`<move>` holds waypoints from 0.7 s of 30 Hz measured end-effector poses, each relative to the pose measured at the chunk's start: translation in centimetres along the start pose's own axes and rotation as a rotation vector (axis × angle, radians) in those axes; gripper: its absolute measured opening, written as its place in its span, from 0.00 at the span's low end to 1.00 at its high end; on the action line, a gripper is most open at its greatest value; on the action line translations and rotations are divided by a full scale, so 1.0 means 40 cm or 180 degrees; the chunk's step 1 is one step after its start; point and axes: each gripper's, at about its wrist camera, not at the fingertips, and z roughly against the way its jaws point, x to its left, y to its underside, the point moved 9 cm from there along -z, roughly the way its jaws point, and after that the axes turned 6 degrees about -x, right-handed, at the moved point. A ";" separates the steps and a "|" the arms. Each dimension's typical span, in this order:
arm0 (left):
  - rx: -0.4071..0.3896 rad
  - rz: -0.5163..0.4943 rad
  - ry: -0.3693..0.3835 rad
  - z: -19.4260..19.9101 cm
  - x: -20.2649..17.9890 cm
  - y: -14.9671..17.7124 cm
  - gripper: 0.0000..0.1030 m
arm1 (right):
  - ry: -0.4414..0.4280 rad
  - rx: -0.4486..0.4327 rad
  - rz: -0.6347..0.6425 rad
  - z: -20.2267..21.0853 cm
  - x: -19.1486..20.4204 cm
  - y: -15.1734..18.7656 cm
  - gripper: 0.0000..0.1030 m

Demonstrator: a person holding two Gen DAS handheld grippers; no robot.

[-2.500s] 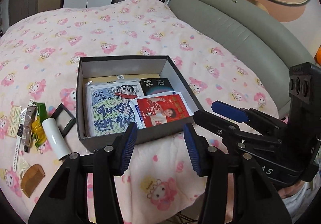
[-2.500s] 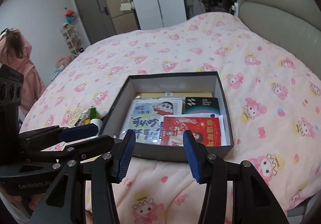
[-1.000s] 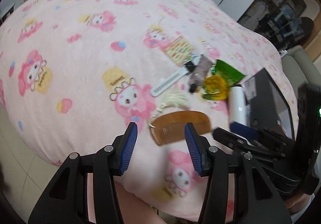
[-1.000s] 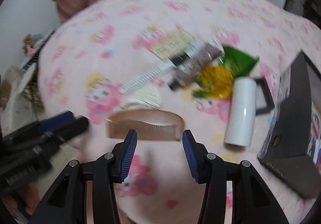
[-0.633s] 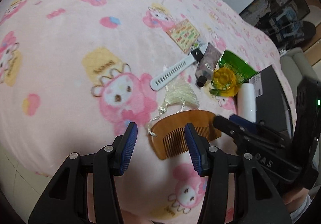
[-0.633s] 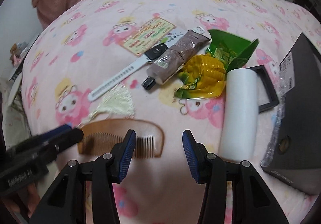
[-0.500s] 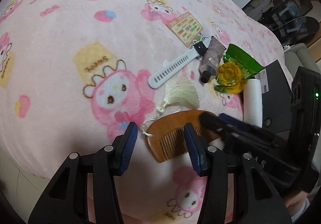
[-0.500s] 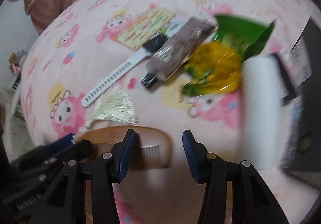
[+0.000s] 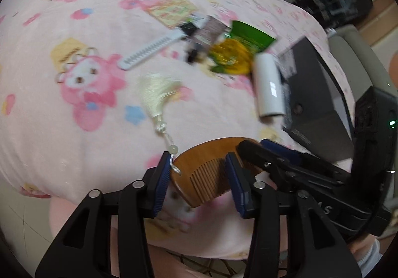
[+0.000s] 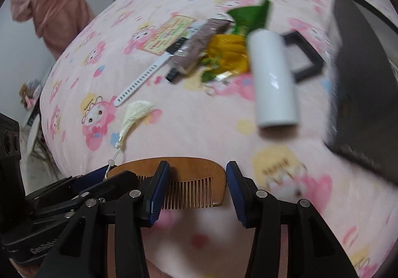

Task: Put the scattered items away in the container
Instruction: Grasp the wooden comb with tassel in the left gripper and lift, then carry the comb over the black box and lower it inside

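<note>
The wooden comb [image 9: 206,166] is lying at the near edge of the bed [image 9: 74,128], its cream tassel [image 9: 156,93] trailing toward the far side, and both tongs are closing in on it. The left tongs [image 9: 199,178] are straddling the comb's tasselled end with their jaws opening; the comb is sitting between the pads, which are not yet pressing on it. The right tongs [image 10: 196,183] are standing partly open over the comb's other end [image 10: 189,178], one pad overlapping the teeth, the other just clear of the tip, so nothing is being gripped there either. The dark box [image 10: 368,93] is waiting at the right, beyond the white cylinder [image 10: 272,79]. Most of the tidying seems to be remaining: the white watch strap [image 10: 141,81], the brown tube [image 10: 196,46], the yellow and green snack packet [image 10: 231,54], the printed card [image 10: 166,34] and the small black frame [image 10: 303,56] are all lying loose on the bedcover, outside the box.
</note>
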 end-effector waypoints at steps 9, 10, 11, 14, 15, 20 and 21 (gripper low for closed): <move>0.0191 0.0116 -0.0006 -0.043 0.019 0.033 0.47 | 0.0098 0.0159 -0.0134 0.007 -0.092 0.065 0.43; 0.0215 0.0096 -0.0016 -0.045 0.015 0.043 0.47 | 0.0084 0.0170 -0.0126 0.004 -0.096 0.070 0.43; 0.0232 0.0063 -0.0038 -0.045 0.010 0.050 0.47 | 0.0071 0.0186 -0.0124 -0.002 -0.097 0.072 0.43; 0.0309 0.0070 0.0069 -0.047 -0.021 0.071 0.48 | 0.0034 0.0202 -0.0146 -0.011 -0.098 0.073 0.43; 0.0351 0.0134 0.0178 -0.048 -0.033 0.078 0.48 | 0.0007 0.0198 -0.0160 -0.012 -0.098 0.074 0.43; 0.0219 0.0185 0.0287 -0.002 -0.064 0.045 0.38 | -0.0040 0.0132 -0.0179 0.028 -0.091 0.061 0.45; 0.0174 0.0141 0.0313 0.013 -0.079 0.034 0.38 | -0.0109 0.0107 -0.0217 0.046 -0.085 0.055 0.45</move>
